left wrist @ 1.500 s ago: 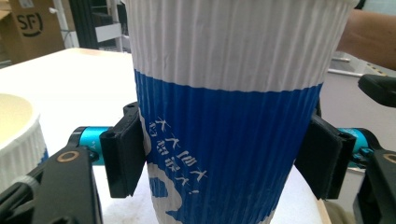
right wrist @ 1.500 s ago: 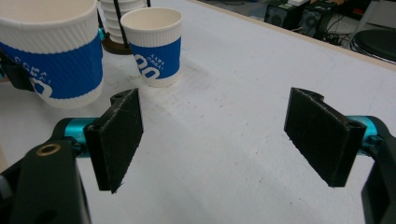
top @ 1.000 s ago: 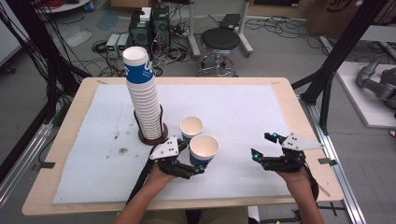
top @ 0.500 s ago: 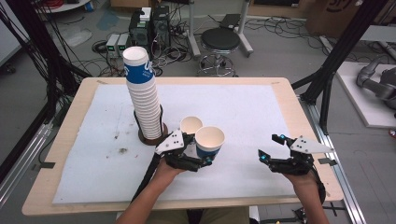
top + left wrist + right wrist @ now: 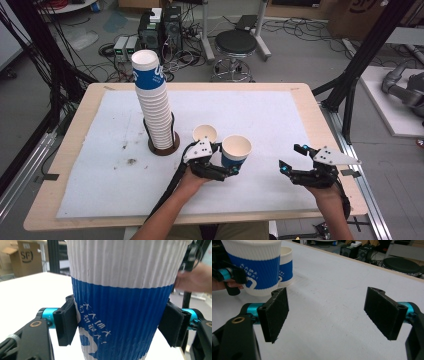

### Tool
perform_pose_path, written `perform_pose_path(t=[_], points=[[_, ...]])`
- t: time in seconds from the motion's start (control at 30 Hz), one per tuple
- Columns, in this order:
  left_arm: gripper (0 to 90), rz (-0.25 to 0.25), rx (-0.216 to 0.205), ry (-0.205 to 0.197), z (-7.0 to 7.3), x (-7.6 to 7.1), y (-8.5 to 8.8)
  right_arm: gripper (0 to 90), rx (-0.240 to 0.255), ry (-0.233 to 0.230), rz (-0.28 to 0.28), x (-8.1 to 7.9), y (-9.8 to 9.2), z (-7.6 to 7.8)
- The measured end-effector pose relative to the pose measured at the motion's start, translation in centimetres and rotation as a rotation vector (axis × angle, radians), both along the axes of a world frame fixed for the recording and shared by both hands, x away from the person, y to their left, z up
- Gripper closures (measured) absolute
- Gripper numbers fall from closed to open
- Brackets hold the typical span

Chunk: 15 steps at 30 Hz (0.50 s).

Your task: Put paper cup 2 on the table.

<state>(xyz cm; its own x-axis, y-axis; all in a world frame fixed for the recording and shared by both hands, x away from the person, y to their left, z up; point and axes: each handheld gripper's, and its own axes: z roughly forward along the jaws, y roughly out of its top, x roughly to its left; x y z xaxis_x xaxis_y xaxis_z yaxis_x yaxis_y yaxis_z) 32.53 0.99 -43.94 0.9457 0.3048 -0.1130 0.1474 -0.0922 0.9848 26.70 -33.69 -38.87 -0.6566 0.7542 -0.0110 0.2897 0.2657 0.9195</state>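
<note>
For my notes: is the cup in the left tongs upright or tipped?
Upright: the cup in the left tongs has its open rim facing up.

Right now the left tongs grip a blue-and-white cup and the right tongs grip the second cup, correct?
Not quite. The left tongs do grip the blue-and-white cup, but the right tongs are open and empty, as the right gripper view shows; the second cup stands on the table.

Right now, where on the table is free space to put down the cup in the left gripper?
Free: the white mat between the held cup and the right gripper, and left of the cup stack. Crowded: around the standing cup beside the left gripper.
</note>
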Motion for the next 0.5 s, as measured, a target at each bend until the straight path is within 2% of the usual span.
perform_pose_path(t=[0.2, 0.33, 0.5], points=[[25.8, 0.008, 0.092, 0.027, -0.7, 0.0, -0.4, 20.3, -0.001, -0.005, 0.004, -0.1, 0.0, 0.1], [25.8, 0.011, 0.155, 0.029, -1.1, 0.1, -0.7, 20.3, 0.001, -0.002, 0.006, -0.1, 0.1, 0.1], [25.8, 0.032, 0.197, 0.045, -1.2, 0.0, -0.9, 20.3, -0.001, -0.001, 0.012, -0.1, 0.3, 0.1]])
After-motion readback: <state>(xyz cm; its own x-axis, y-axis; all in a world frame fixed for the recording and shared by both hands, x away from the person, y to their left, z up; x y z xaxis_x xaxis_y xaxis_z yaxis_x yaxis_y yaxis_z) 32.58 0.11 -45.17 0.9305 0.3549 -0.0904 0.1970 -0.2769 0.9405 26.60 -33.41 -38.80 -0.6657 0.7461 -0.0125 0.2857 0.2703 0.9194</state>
